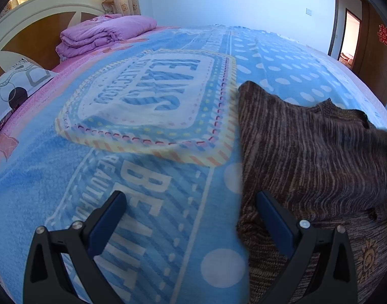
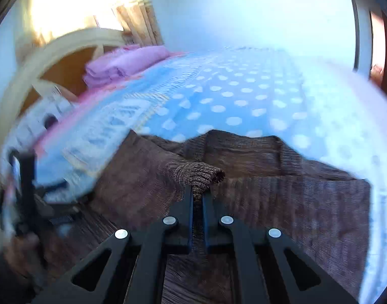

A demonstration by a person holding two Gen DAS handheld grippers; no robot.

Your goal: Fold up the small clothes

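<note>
A brown striped knit sweater [image 1: 315, 152] lies spread on the blue bedspread [image 1: 142, 152], at the right of the left wrist view. My left gripper [image 1: 191, 200] is open just above the bed at the sweater's left edge; its right finger [image 1: 272, 210] is over the knit and its left one over bare blanket. In the blurred right wrist view my right gripper [image 2: 198, 190] is shut on the ribbed cuff [image 2: 201, 173] of a sleeve, and the cuff sticks out past the fingertips above the sweater's body [image 2: 294, 202]. The left gripper [image 2: 26, 177] shows at the far left there.
A folded purple quilt [image 1: 104, 35] and a patterned pillow [image 1: 13, 88] lie by the cream and wood headboard [image 1: 34, 25]. The dotted blue blanket [image 2: 244, 101] stretches beyond the sweater. A wooden door [image 1: 378, 50] stands at the right.
</note>
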